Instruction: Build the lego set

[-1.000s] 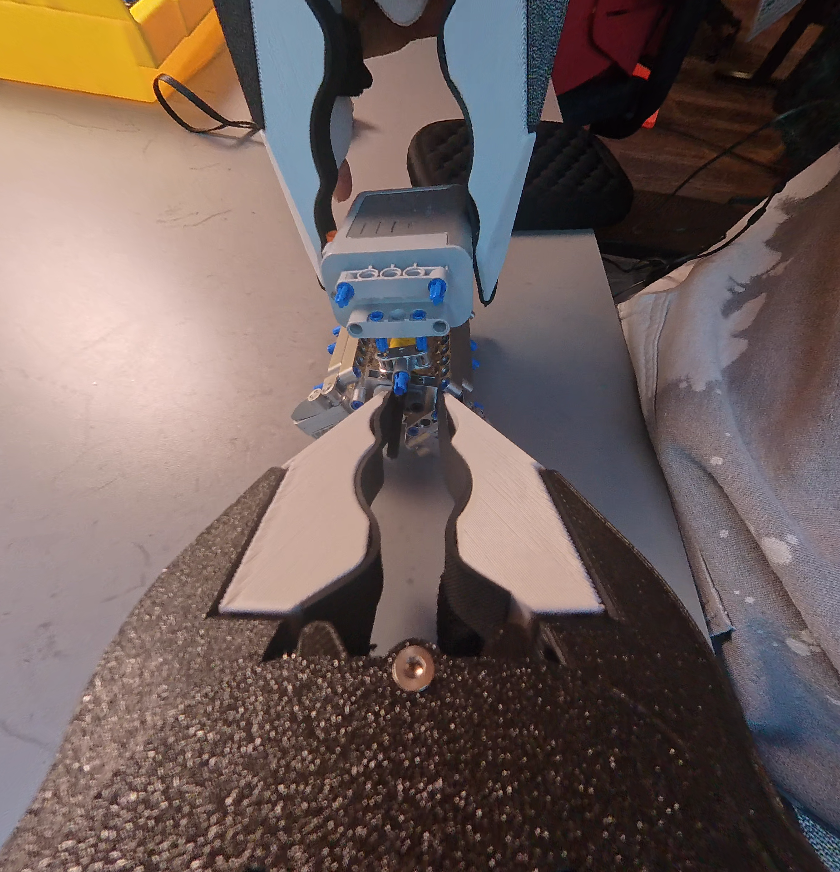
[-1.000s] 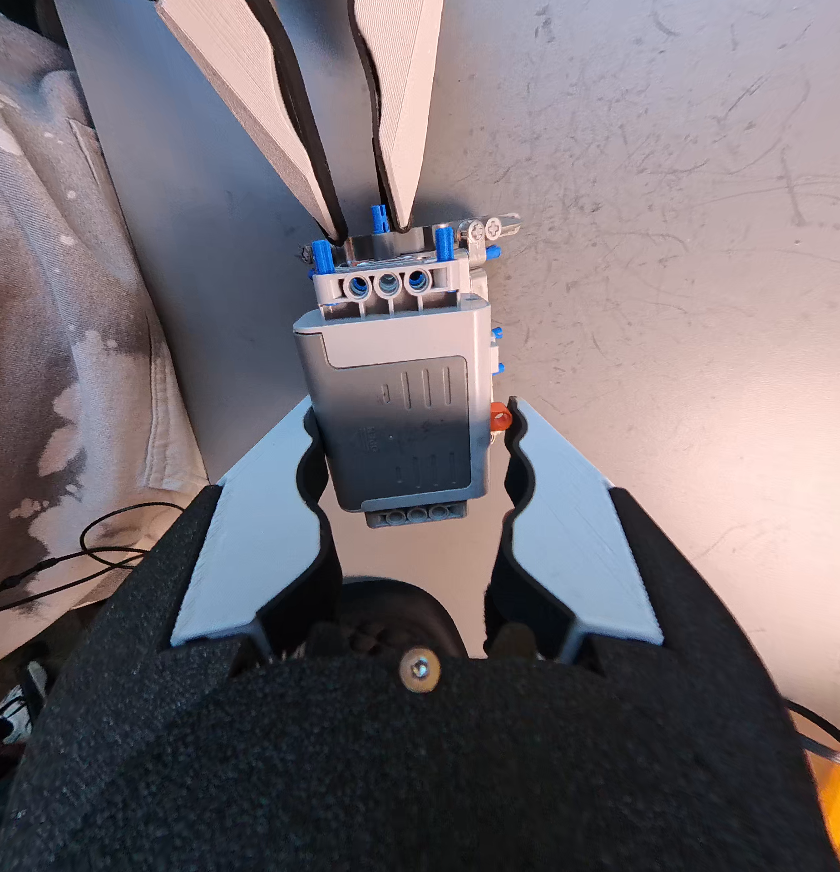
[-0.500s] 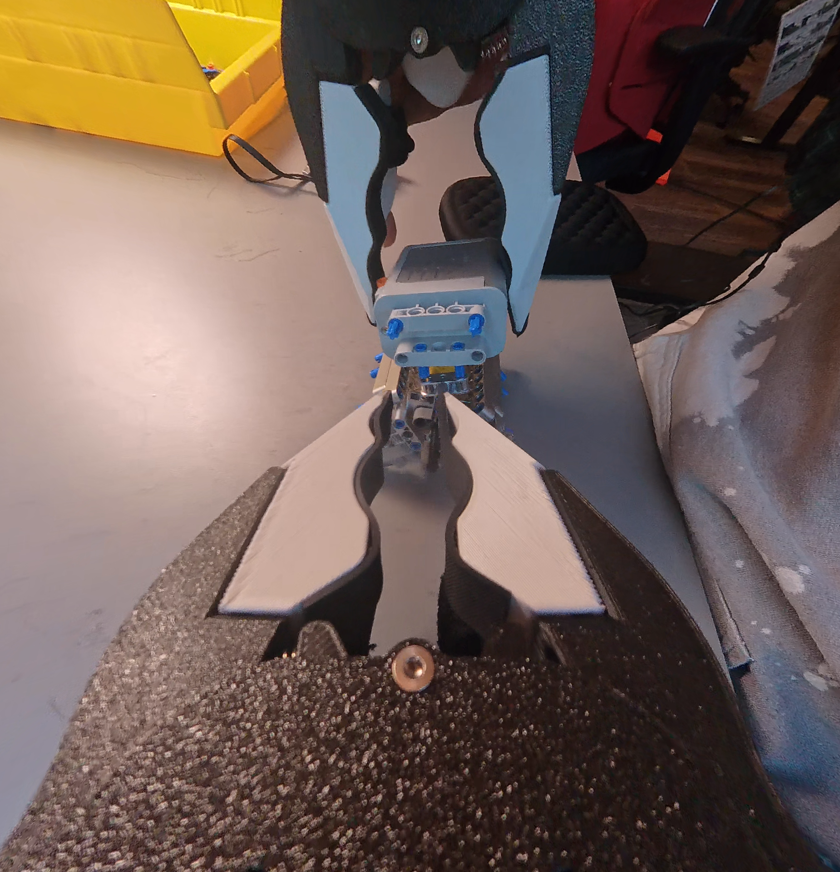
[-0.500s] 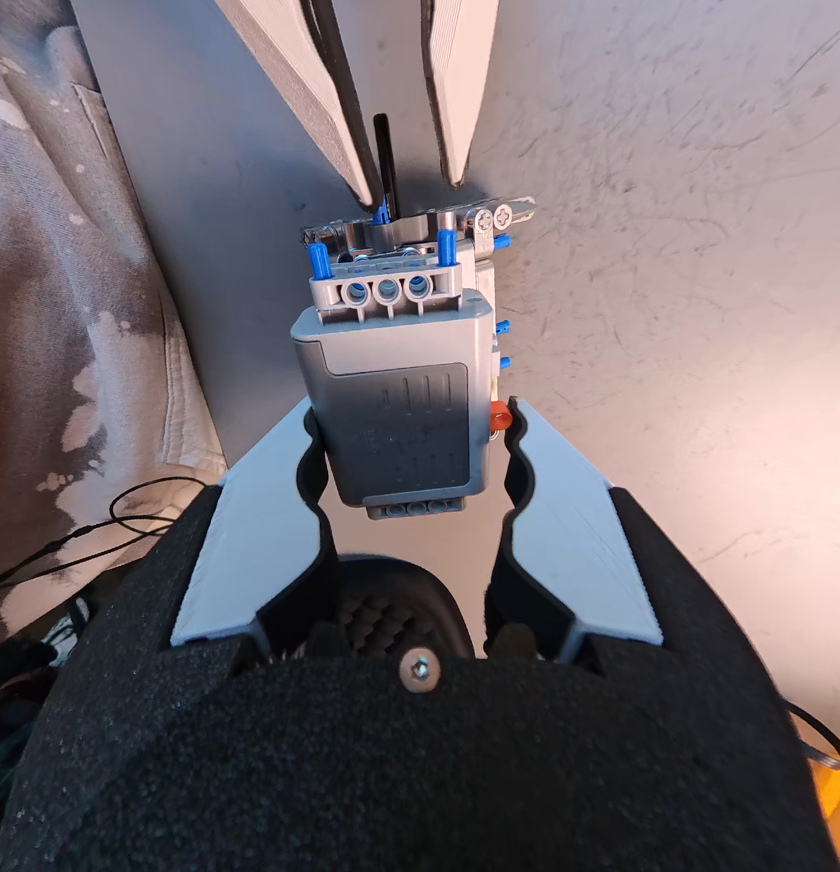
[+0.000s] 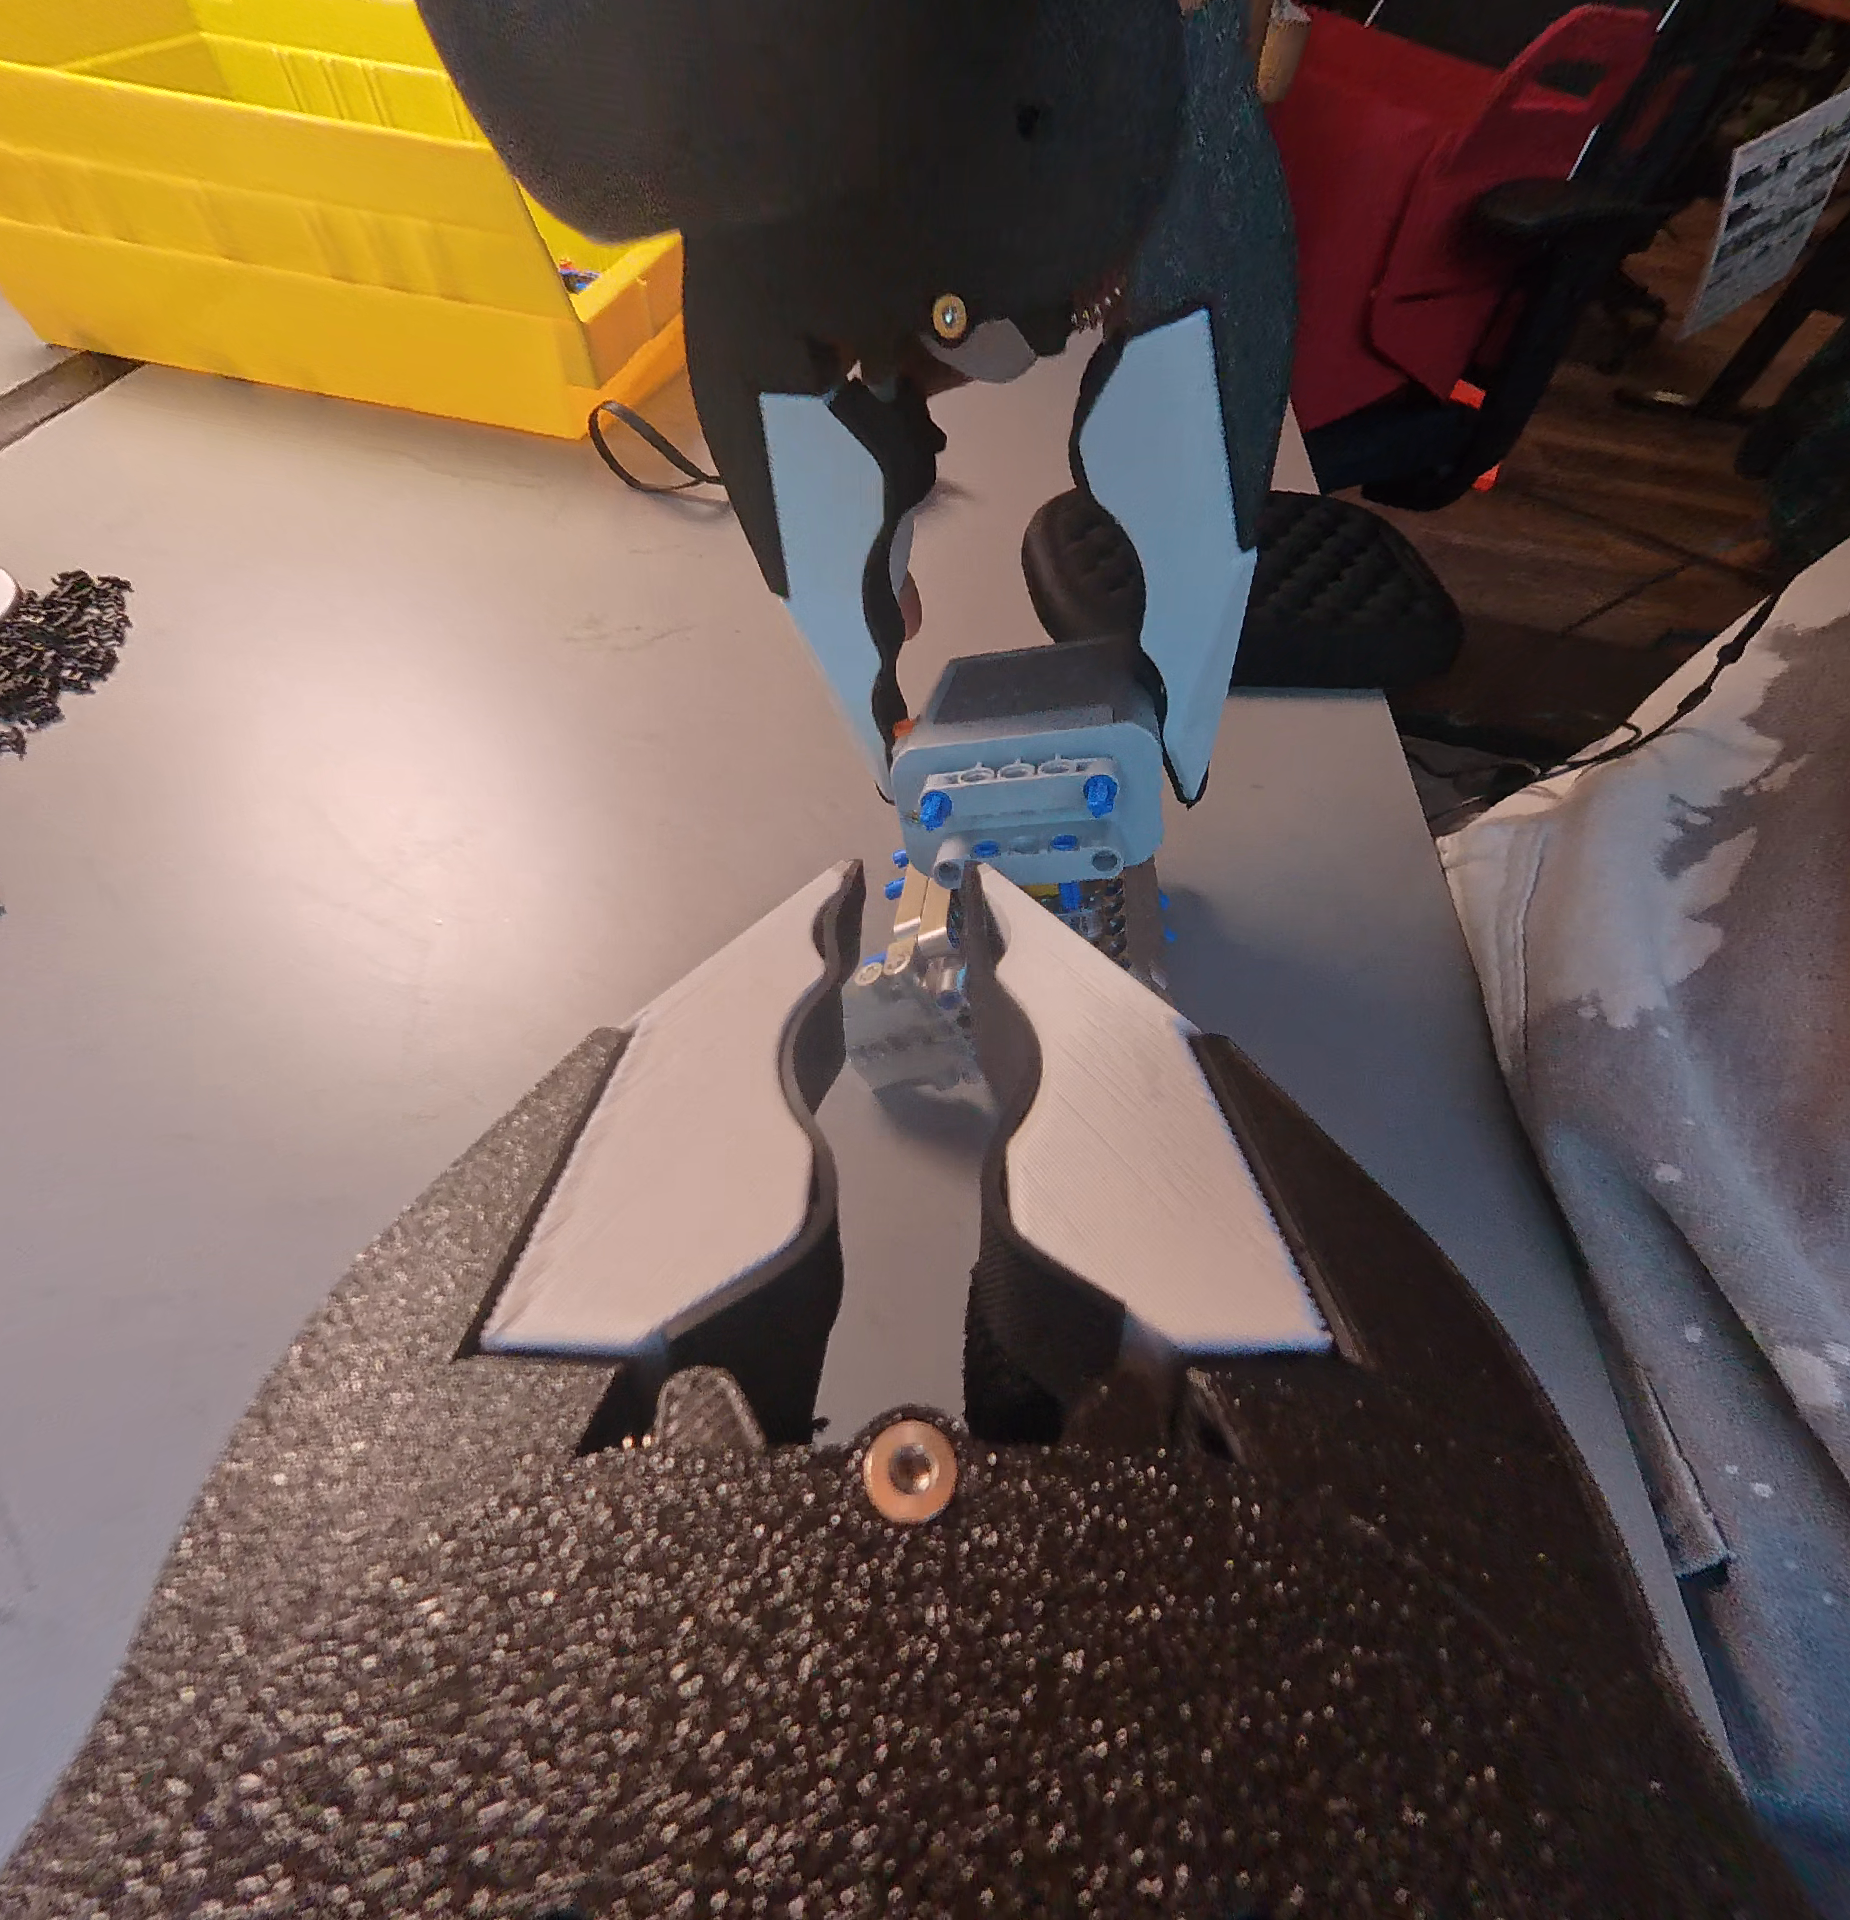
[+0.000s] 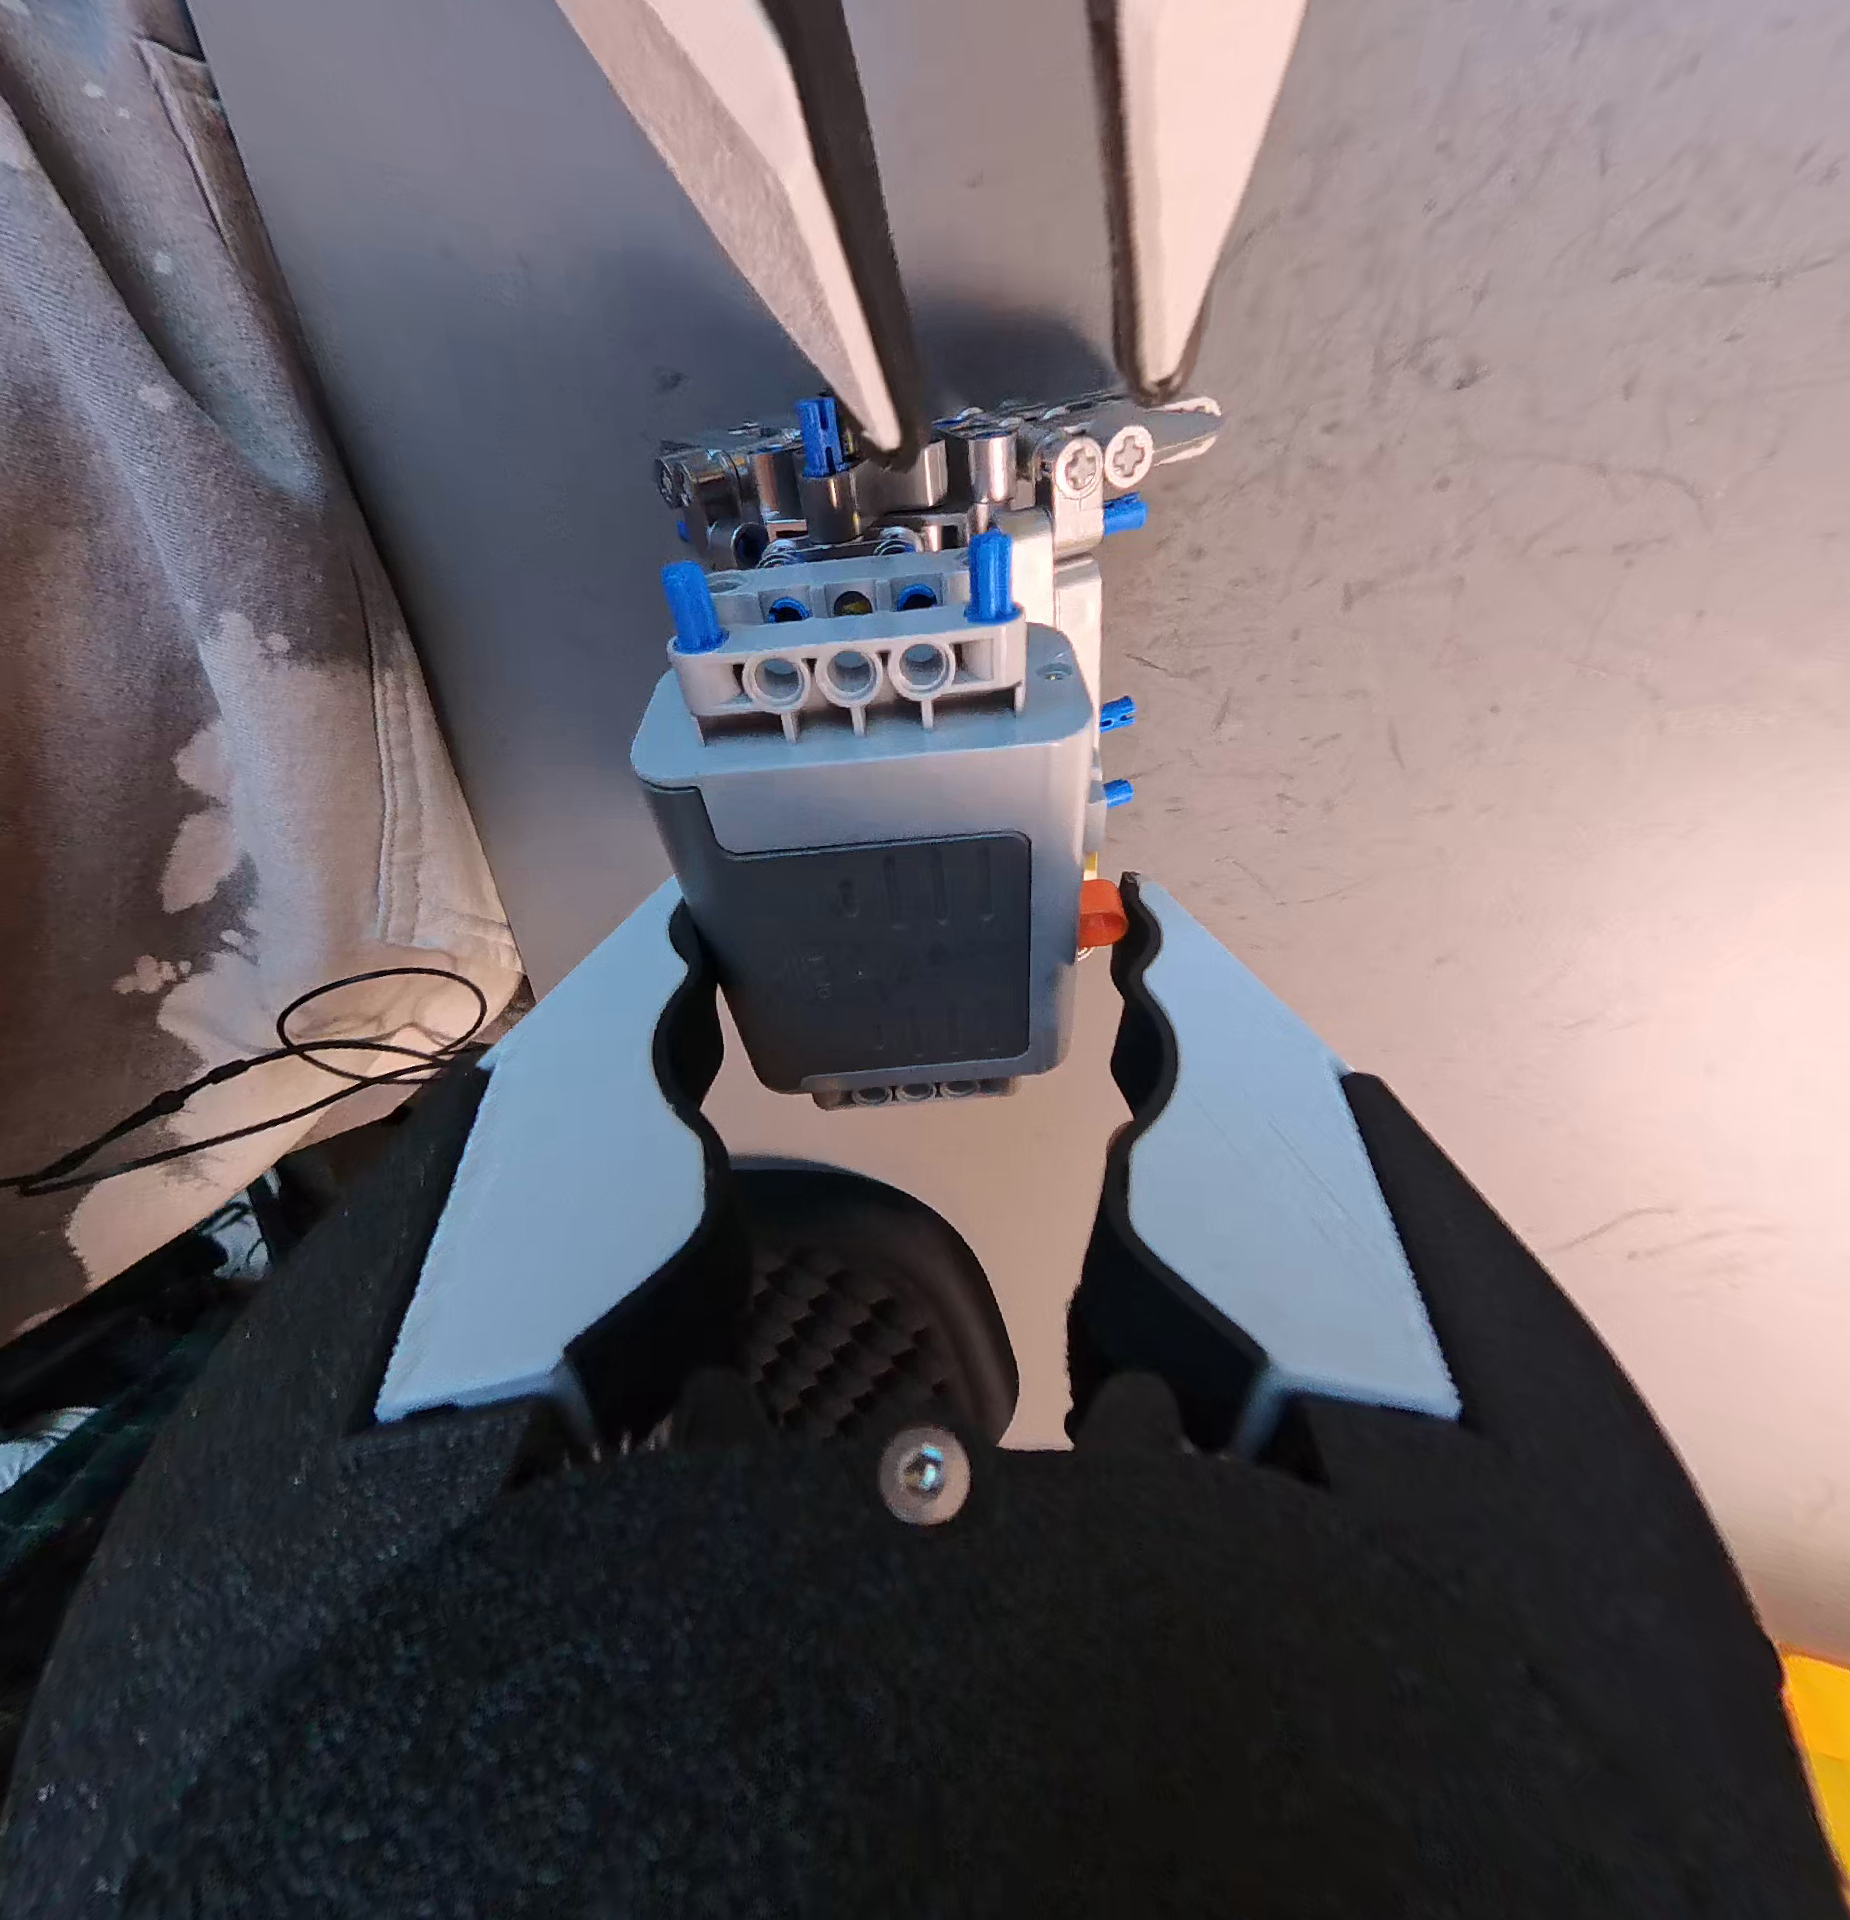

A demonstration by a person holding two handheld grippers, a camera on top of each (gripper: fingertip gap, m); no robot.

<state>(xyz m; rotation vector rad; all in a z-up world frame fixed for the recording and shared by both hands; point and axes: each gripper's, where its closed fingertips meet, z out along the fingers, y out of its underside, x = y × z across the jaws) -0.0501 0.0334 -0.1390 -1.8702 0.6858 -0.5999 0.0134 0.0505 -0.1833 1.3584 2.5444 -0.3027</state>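
Now, by line:
Right gripper (image 6: 905, 925): clamped on grey battery box (image 6: 879, 883), lifted above the table (image 5: 381, 727).
Left gripper (image 5: 916, 883): fingers have parted, loose around the blue-pinned brick assembly (image 5: 916, 997).

Warm indoor light falls on the grey bench (image 5: 329, 727), with a pale sheen towards 9 o'clock in the left wrist view and a pinkish glare at 3 o'clock in the right wrist view. Wide-angle lenses bend the edges. The small grey brick assembly (image 5: 916, 1023) looks slightly blurred, perhaps from motion
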